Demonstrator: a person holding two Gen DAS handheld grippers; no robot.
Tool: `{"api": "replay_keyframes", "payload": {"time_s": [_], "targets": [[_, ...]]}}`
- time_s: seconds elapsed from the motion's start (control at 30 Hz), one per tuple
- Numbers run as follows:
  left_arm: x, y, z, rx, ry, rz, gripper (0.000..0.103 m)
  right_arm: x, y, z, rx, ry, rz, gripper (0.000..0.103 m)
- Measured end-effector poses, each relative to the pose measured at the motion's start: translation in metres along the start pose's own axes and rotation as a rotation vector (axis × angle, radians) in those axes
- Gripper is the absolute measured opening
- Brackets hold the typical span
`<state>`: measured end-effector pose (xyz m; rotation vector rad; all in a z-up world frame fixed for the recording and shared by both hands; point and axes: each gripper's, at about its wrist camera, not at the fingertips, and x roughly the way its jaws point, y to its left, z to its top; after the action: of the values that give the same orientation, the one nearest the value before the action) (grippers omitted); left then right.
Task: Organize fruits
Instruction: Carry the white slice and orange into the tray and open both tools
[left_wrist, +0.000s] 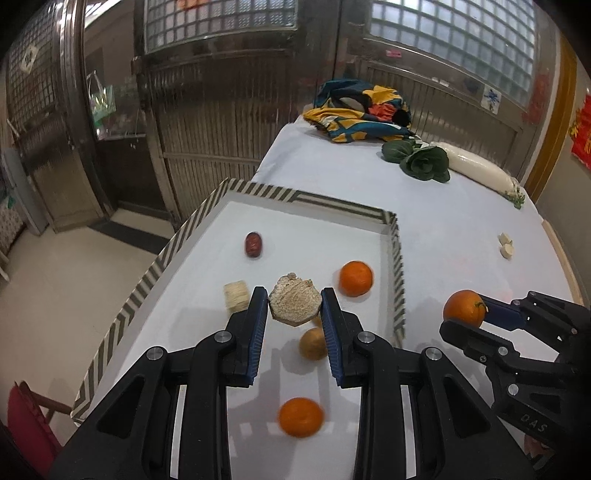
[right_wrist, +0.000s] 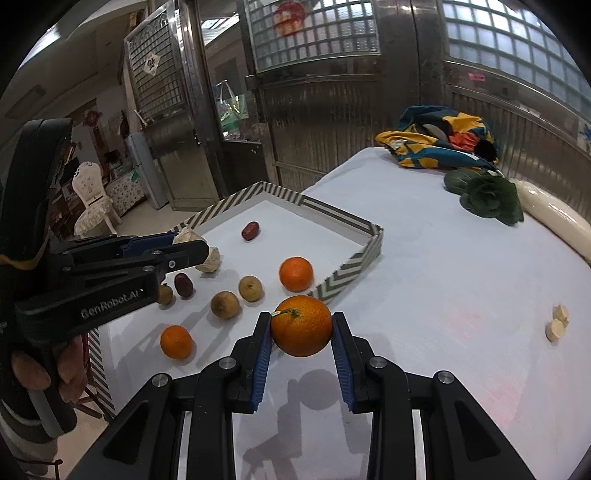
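The striped tray lies ahead of and below my left gripper, and ahead-left of my right gripper, whose jaws sit just outside the tray's near right corner. My right jaws are closed on a stemmed orange, held clear of the cloth. My left jaws clamp a pale cut chunk above the tray floor. Loose inside: two small oranges, brown fruits, dates. I judge the orange should cross the wall high, then lower into bare floor before the jaws part, or it will roll.
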<state>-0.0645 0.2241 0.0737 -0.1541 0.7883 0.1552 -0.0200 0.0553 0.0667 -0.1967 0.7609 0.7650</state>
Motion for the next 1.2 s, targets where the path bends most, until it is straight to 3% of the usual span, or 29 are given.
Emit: {"api": "replay_keyframes", "payload": {"time_s": [0.2,0.67,1.07,1.2], "targets": [[0.007,0.019,-0.004,-0.006,0.052,-0.001,0.028,0.016,0.014,0.01,-0.035,0.02,0.027,0.031],[0.053,0.018,0.013,-0.002,0.164,-0.033,0.028,0.068,0.04,0.022,-0.158,0.133,0.044,0.031],[0.07,0.01,0.022,0.025,0.179,-0.036,0.028,0.094,0.06,0.017,-0.319,0.222,0.02,0.031],[0.069,0.007,0.021,0.033,0.175,-0.019,0.029,0.091,0.053,0.018,-0.284,0.216,0.051,0.031]]}}
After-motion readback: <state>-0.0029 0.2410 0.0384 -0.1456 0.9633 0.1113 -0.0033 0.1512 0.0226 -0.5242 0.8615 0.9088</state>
